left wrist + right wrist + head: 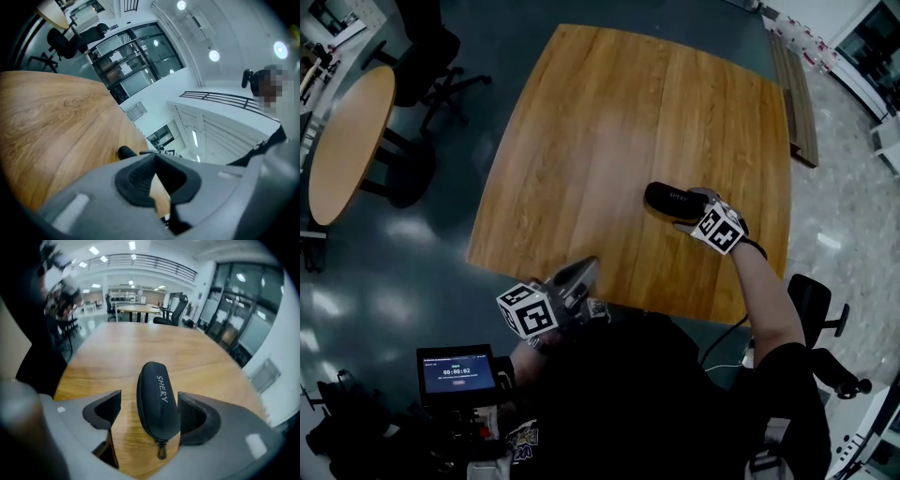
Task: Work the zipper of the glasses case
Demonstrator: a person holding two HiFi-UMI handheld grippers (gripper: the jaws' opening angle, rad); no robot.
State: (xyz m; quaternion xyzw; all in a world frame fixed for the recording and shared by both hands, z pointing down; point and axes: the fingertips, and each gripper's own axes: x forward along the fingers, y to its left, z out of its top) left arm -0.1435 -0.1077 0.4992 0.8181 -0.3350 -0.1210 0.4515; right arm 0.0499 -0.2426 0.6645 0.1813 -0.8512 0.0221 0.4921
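Observation:
A black zipped glasses case (671,199) (157,394) with white lettering lies on the wooden table (609,131), toward its right near side. My right gripper (687,210) (149,401) points down over the case's near end, open, with a jaw on each side. Its left pad stands clear of the case, and the right one is very close to it. The zipper pull (161,452) hangs out at the near end between the jaws. My left gripper (584,270) (154,157) is shut and empty at the table's near edge. From there the case (125,152) shows as a small dark shape beyond the jaws.
A round wooden table (347,141) and black office chairs (431,56) stand to the left on the grey floor. A small screen (457,372) sits low at the left near the person. A bench (797,94) runs along the far right, and another chair (816,309) stands at the right.

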